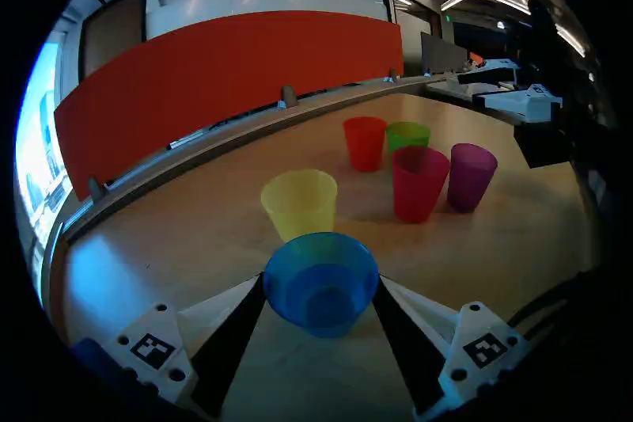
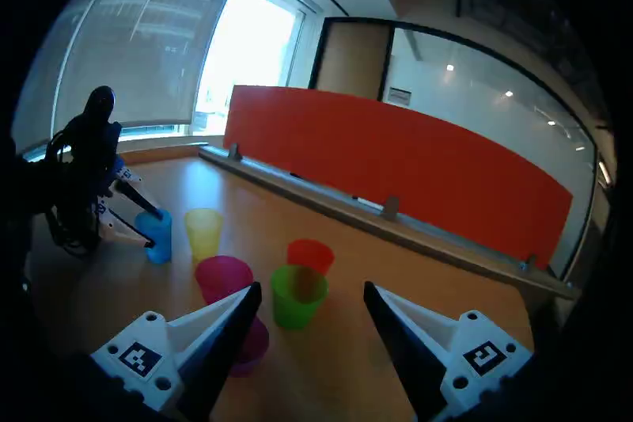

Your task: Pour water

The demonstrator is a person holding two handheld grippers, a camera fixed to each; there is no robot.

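The blue cup [image 1: 320,291] is pinched between the fingers of the left gripper [image 1: 318,279], apparently resting on the wooden surface [image 1: 198,224]. The yellow cup [image 1: 301,202] is noted just beyond it. The right gripper [image 2: 311,286] is held spread. The green cup [image 2: 298,295] is seen ahead between its fingers, untouched.

Your left gripper [image 1: 319,286] and right gripper [image 2: 311,289] each have white fingers [image 2: 443,335] with black inner faces, screw holes and a square black-and-white marker [image 1: 153,349].

Blue cup [image 1: 320,291] upright, yellow cup [image 1: 301,202] beside
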